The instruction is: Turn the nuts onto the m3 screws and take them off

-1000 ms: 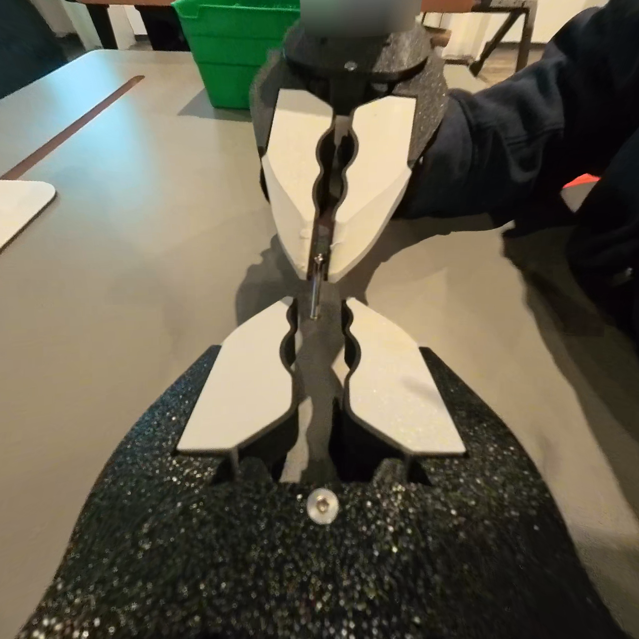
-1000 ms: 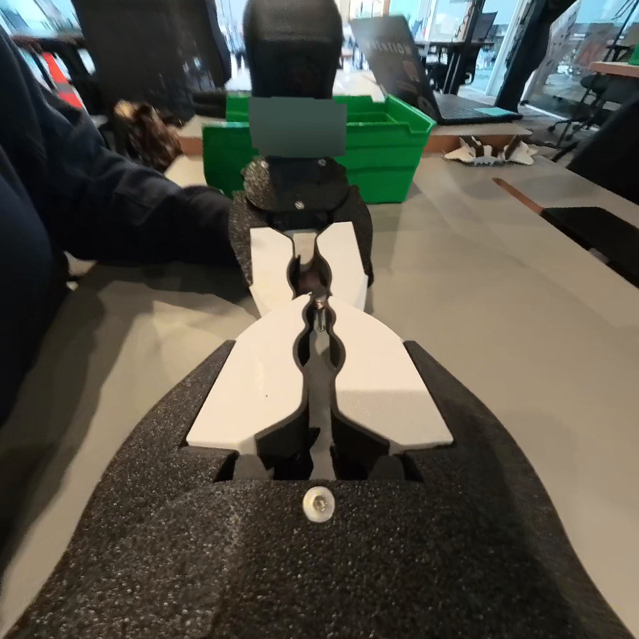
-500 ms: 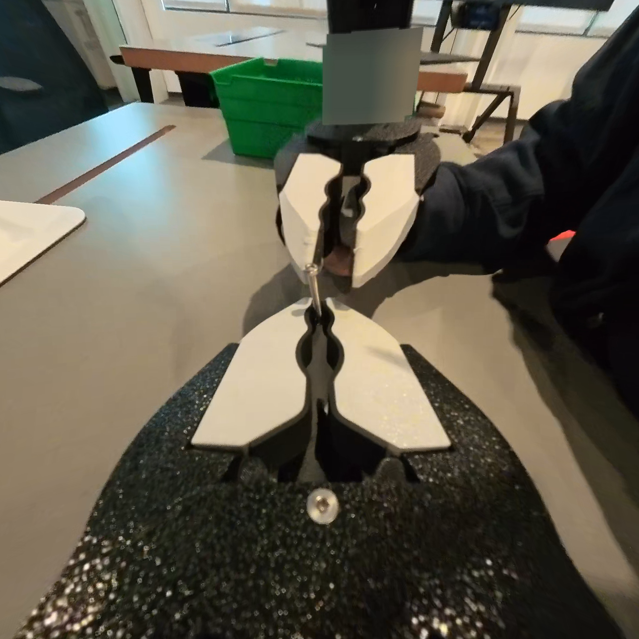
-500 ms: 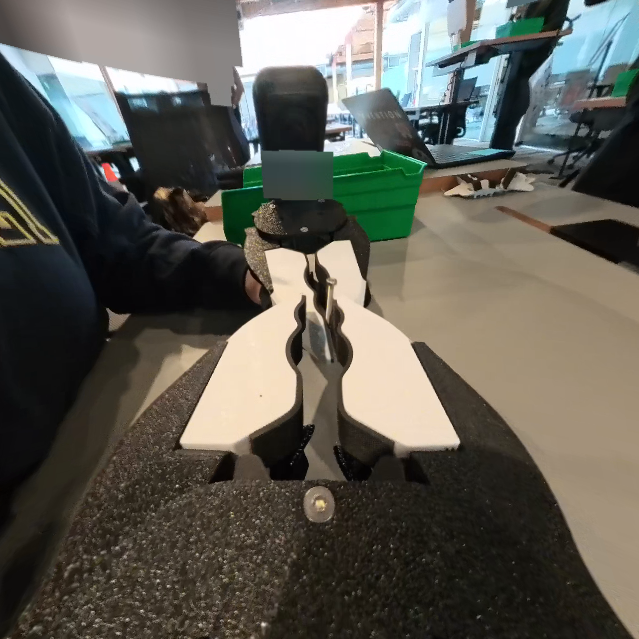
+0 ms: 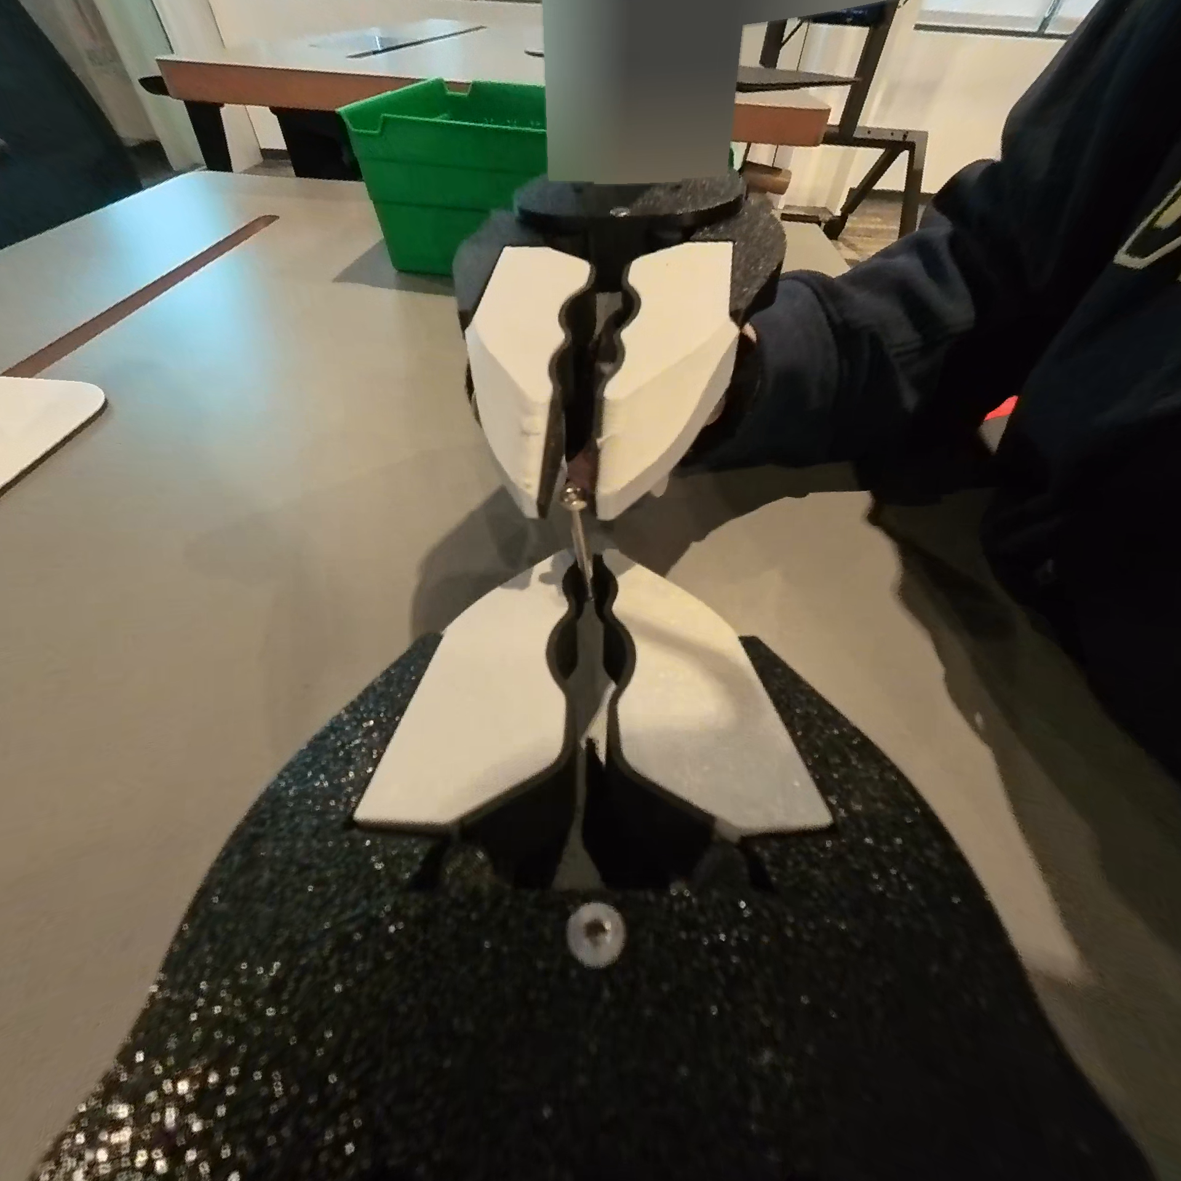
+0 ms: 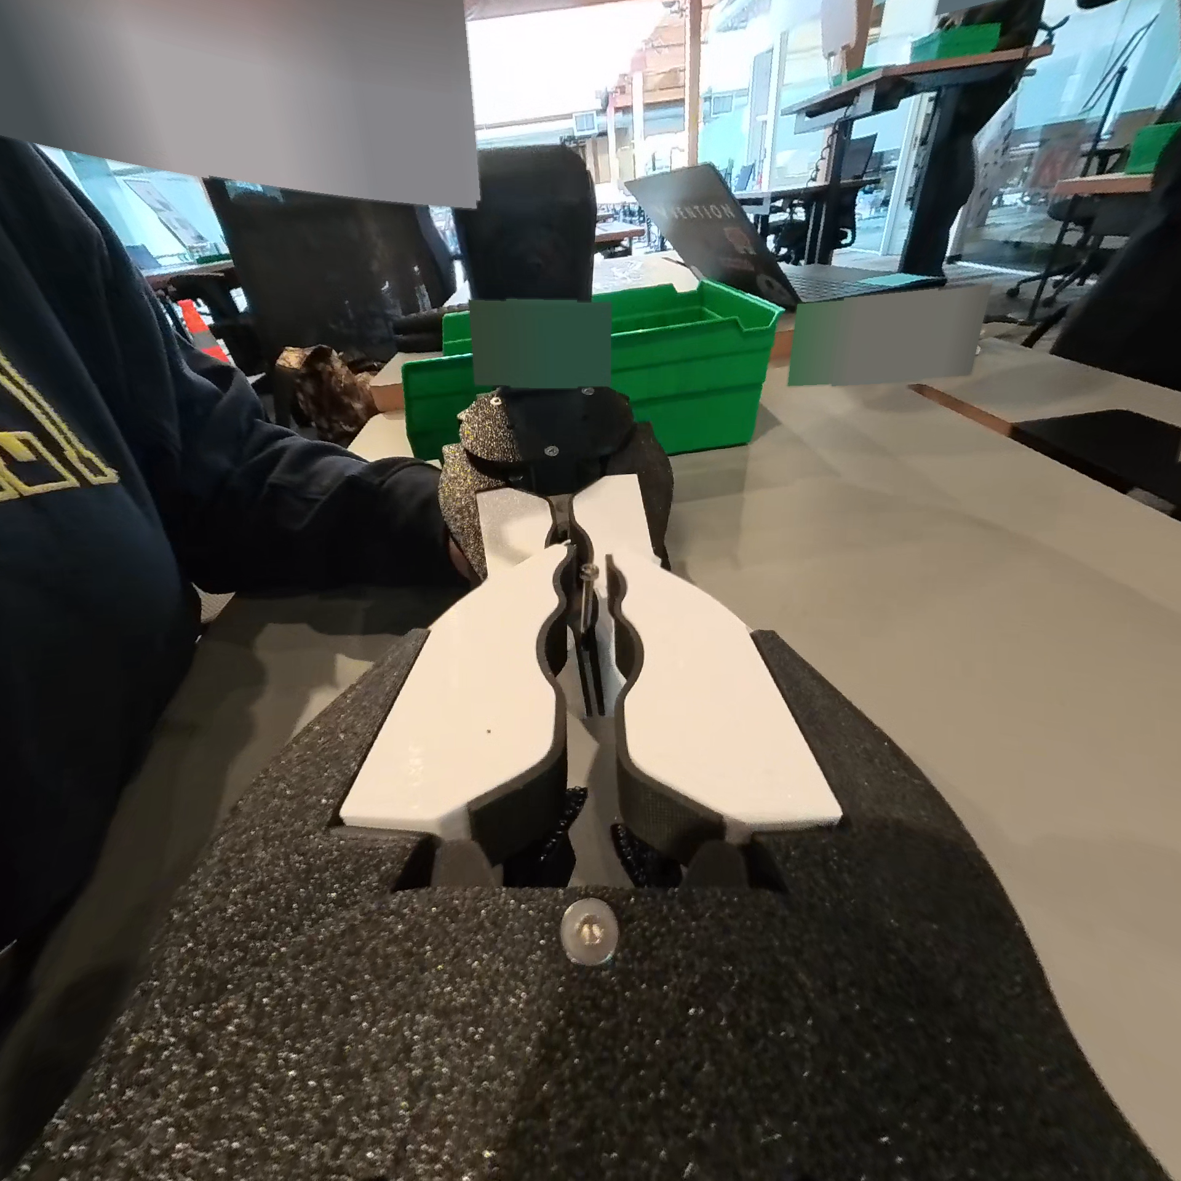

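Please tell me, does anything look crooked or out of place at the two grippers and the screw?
Only slightly. The screw is pinched at its lower end by the left gripper and leans a little instead of lying along the fingers. Its head sits between the right gripper's parted fingers, which do not press it. Nothing looks spilled or damaged.

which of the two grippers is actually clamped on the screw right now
The left gripper: its fingertips are closed on the screw shaft. The right gripper stands open around the screw head.
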